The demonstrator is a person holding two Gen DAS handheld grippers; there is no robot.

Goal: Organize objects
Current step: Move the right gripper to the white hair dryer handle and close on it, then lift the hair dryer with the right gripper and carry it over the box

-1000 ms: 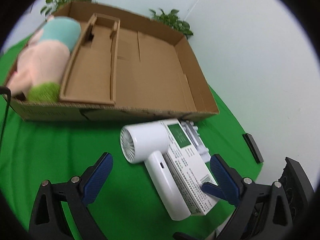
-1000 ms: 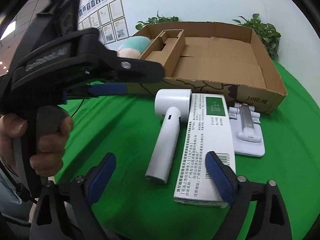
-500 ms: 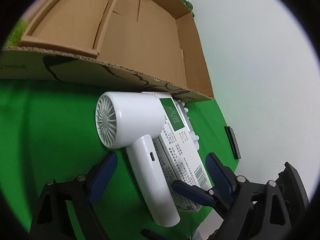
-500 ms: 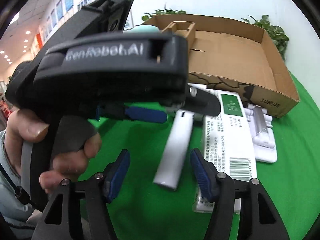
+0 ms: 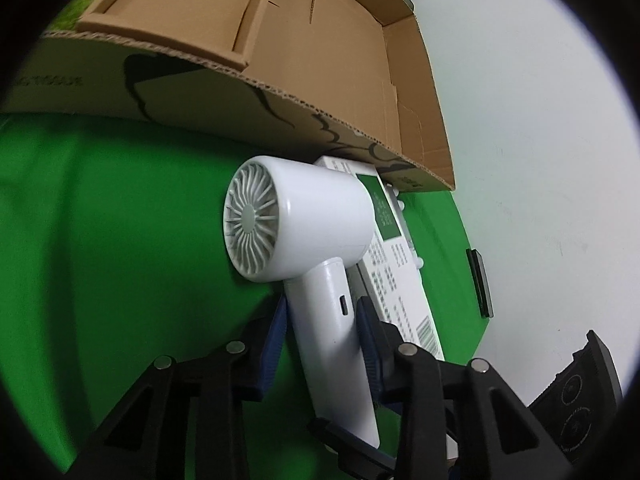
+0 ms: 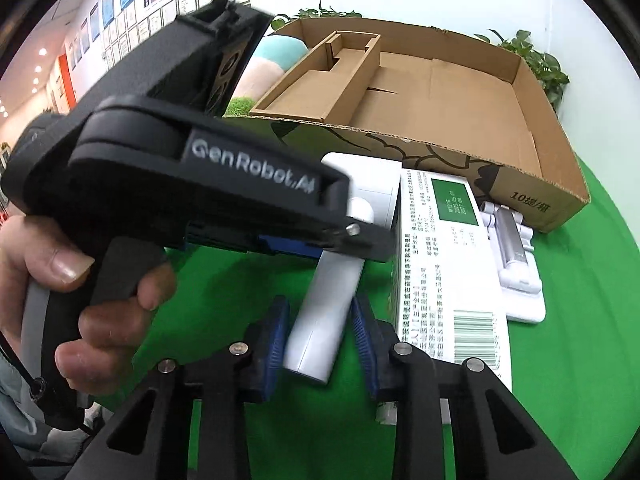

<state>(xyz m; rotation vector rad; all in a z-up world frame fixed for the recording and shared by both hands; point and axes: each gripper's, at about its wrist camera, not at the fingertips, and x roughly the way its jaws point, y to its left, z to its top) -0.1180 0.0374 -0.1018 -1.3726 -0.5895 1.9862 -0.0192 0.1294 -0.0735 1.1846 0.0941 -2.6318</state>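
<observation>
left wrist view shows us our left gripper (image 5: 322, 320) and right gripper (image 6: 320, 324), ribbed blue pads just closed onto the smooth white hair dryer (image 5: 304, 224) handle, lying on green cloth (image 5: 100, 240) beside the corrugated cardboard box (image 5: 320, 60).

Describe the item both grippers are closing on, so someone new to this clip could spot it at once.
Start at the open cardboard box on the green cloth; three white items lie in front of its near wall. The white hair dryer is the leftmost, beside a printed carton. Only it has a round finned vent and a handle, flanked by both the left gripper and right gripper.
</observation>
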